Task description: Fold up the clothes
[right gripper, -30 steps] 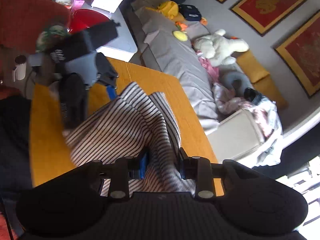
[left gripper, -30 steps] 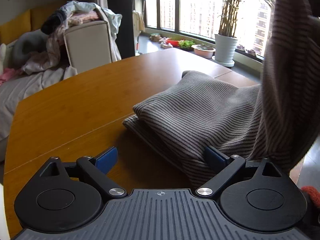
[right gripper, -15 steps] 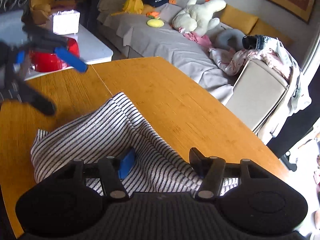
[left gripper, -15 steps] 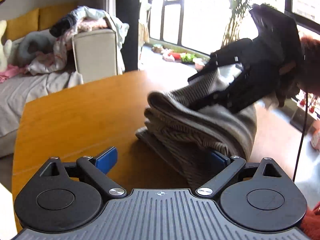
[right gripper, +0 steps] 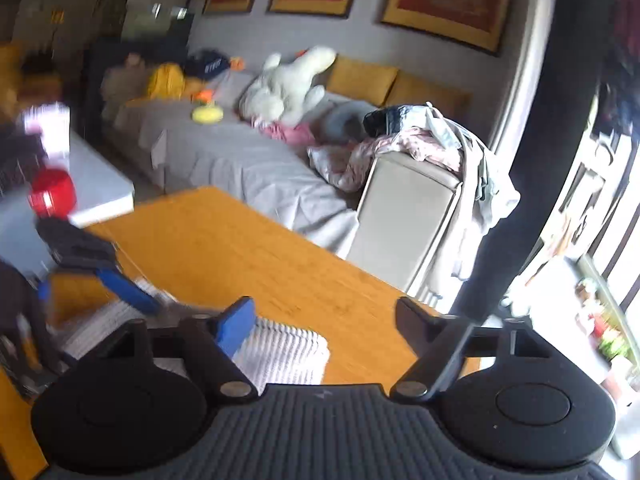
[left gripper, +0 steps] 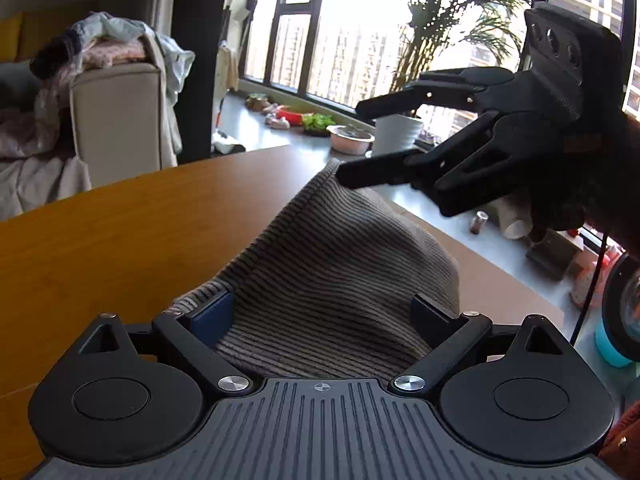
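Note:
A grey striped knit garment (left gripper: 340, 264) lies folded in a thick bundle on the wooden table (left gripper: 120, 240). My left gripper (left gripper: 324, 312) is open, its jaws wide on either side of the bundle's near end. My right gripper (left gripper: 348, 142) shows in the left wrist view, open and empty, hovering just above the garment's far corner. In the right wrist view the right gripper (right gripper: 324, 316) is open over the table, a folded edge of the garment (right gripper: 280, 352) sits under its left finger, and the left gripper's blue pad (right gripper: 128, 290) shows blurred at left.
A beige armchair (left gripper: 116, 120) heaped with clothes stands past the table's far edge, beside a grey sofa (right gripper: 224, 160) with soft toys. A potted plant (left gripper: 400, 132) and bowls stand by the window. A white side table with a red container (right gripper: 52, 196) is at left.
My right gripper let go of the garment, opened wide and lifted off it. My left gripper moved in around the bundle's near end. The garment settled into a lower fold.

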A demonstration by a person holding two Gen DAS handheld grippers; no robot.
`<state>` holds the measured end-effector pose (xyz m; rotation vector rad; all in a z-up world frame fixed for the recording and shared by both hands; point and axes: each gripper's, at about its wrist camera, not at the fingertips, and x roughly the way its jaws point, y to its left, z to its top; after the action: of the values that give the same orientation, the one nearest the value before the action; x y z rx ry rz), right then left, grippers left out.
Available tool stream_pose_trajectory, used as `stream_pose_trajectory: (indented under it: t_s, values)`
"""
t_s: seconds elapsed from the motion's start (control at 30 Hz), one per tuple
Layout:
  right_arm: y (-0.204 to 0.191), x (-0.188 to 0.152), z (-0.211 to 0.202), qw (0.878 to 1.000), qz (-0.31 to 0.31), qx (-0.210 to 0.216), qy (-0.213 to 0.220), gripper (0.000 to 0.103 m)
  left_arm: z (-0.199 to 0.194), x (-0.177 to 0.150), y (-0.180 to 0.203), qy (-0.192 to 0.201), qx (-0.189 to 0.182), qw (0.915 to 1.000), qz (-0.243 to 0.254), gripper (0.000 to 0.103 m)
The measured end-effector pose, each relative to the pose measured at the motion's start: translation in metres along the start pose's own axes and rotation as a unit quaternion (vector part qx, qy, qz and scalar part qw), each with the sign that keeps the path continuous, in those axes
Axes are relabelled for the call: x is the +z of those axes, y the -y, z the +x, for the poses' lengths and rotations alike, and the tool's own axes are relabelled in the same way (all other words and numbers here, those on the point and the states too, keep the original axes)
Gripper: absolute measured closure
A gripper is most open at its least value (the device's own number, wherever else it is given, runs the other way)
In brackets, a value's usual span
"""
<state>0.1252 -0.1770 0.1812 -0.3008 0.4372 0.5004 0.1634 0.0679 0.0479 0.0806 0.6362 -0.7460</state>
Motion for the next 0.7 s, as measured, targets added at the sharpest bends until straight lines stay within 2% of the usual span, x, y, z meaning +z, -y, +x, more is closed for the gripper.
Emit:
stream_pose_trajectory:
  t_s: [0.07,0.13,0.23,0.33,0.37,0.53,0.6,0.7]
  values:
    - [0.008,0.004,-0.007,0.998,0.057,0.031,0.011,0.043,0.001,0.000,0.001,-0.001,0.002,1.0000,0.003,0.005]
    - [0.016,0.000,0.003,0.991,0.115,0.069,0.007,0.043,0.001,0.000,0.001,-0.003,0.003,1.0000,0.004,0.005]
    - [0.022,-0.016,0.035,0.981,0.170,0.086,-0.032,0.042,0.002,-0.001,0.000,-0.005,0.004,1.0000,0.005,0.005]
    - [0.019,-0.046,0.082,0.974,0.192,0.061,-0.100,0.042,0.001,-0.004,-0.001,-0.007,0.005,1.0000,0.001,0.005]
    - [0.017,-0.055,0.094,0.972,0.197,0.052,-0.117,0.037,0.000,-0.005,-0.001,-0.007,0.005,1.0000,0.000,0.005]
    - [0.017,-0.062,0.087,0.971,0.215,0.040,-0.098,0.033,-0.002,-0.009,-0.002,-0.009,0.003,0.9999,-0.006,0.004]
    - [0.016,-0.063,0.073,0.970,0.221,0.019,-0.101,0.025,-0.002,-0.009,-0.002,-0.009,0.001,1.0000,-0.004,0.004]
    - [0.020,-0.073,0.040,0.961,0.261,-0.009,-0.090,0.019,-0.001,-0.006,-0.002,-0.009,0.005,0.9999,-0.004,0.004]
